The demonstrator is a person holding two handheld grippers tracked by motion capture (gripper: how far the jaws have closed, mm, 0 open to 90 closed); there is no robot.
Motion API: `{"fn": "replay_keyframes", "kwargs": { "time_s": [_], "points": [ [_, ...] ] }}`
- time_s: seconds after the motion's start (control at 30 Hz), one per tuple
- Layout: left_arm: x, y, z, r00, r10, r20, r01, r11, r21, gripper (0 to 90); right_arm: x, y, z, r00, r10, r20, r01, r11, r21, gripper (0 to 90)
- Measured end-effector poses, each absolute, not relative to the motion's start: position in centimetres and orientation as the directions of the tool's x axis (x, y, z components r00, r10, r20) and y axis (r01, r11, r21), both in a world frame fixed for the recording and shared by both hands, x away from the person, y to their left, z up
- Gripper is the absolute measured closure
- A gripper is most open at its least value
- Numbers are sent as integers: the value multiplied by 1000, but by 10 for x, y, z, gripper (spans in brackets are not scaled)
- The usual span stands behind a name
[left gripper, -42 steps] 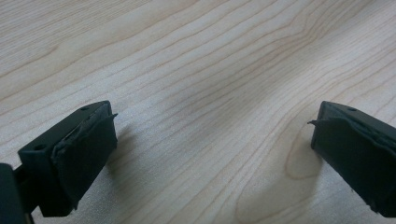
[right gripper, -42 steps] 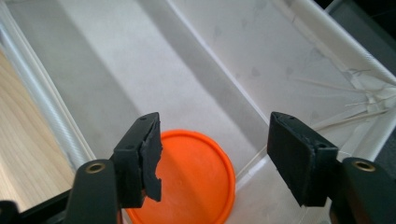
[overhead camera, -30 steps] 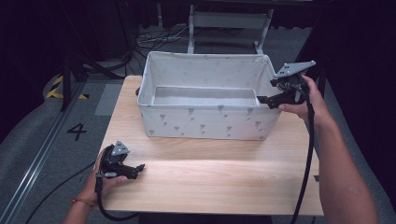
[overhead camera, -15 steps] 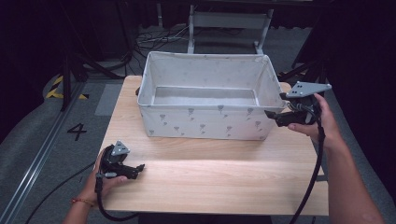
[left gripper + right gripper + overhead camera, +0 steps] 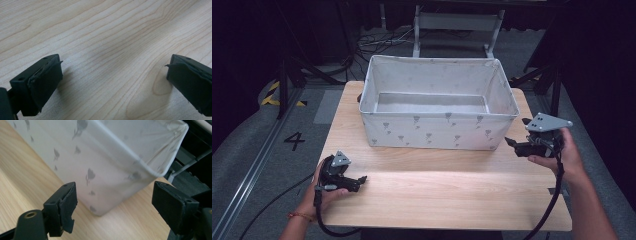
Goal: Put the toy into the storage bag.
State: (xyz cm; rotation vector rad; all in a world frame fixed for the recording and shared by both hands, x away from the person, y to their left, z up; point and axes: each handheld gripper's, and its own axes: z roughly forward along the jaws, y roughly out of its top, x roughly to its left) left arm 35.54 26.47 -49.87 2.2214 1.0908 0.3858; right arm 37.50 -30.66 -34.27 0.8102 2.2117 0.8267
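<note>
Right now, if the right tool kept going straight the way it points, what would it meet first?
Most likely the near right corner of the white fabric storage bin with grey print, which sits between the open jaws of the right tool in its own view. Nothing lies between them, though the gap is hard to judge.

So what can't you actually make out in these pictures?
- High view: the near strip of the fabric bin's floor, hidden by its own front wall.
- Right gripper view: the bin's inside, since the camera faces an outer corner.
- High view: the left gripper's jaw gap, too small to judge.
</note>
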Motion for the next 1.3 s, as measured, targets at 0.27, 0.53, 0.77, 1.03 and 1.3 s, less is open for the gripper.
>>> {"fn": "replay_keyframes", "kwargs": {
  "time_s": [0.27,0.53,0.77,1.03,1.3],
  "points": [
    [355,265,-499,613,790,-11,606,-461,648,6,369,-314,-378,-612,719,-328,370,628,685,202],
    [354,265,-499,609,793,-12,609,-458,647,6,362,-320,-411,-638,716,-283,404,624,669,175],
    [354,265,-499,609,793,-13,610,-458,647,6,350,-329,-437,-633,729,-261,441,616,653,177],
    [354,265,-499,609,793,-13,610,-457,647,6,338,-349,-462,-621,763,-177,492,556,670,179],
    [354,265,-499,604,797,-17,615,-452,646,5,326,-368,-488,-582,808,-98,555,482,678,171]
  ]
}}
